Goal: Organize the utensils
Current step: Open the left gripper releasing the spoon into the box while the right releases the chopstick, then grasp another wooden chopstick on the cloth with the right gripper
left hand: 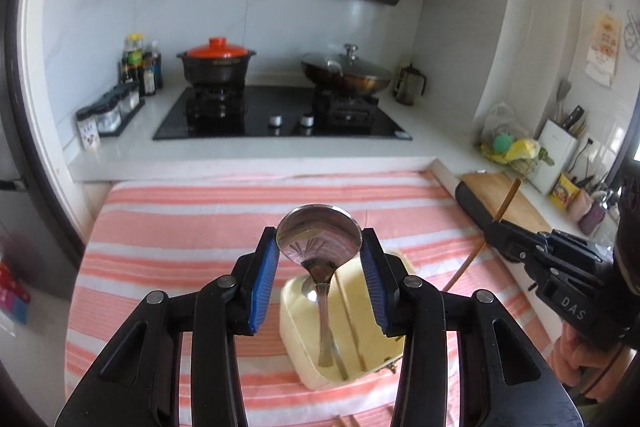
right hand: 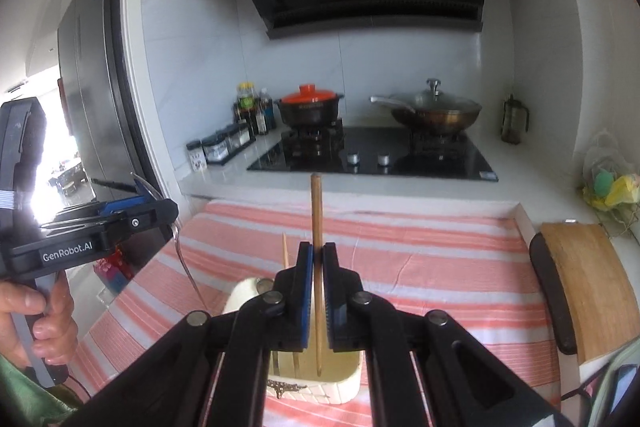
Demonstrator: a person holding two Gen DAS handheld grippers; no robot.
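My left hand-held gripper point(left hand: 319, 247) clamps the spoon point(left hand: 318, 237) by its slick steel bowl; grip may slip. Right hand-held gripper point(right hand: 318, 269) pinches a light, stiff chopstick point(right hand: 317, 211) mid-shaft, above the holder point(right hand: 344, 383).

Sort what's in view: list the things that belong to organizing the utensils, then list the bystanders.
Part of the job:
- shiny metal spoon, bowl clamped in left gripper
- brown wooden chopstick, pinched in right gripper
- cream plastic utensil box on the striped cloth

Just lying about:
- black pot with orange lid
- glass-lidded wok
- wooden cutting board
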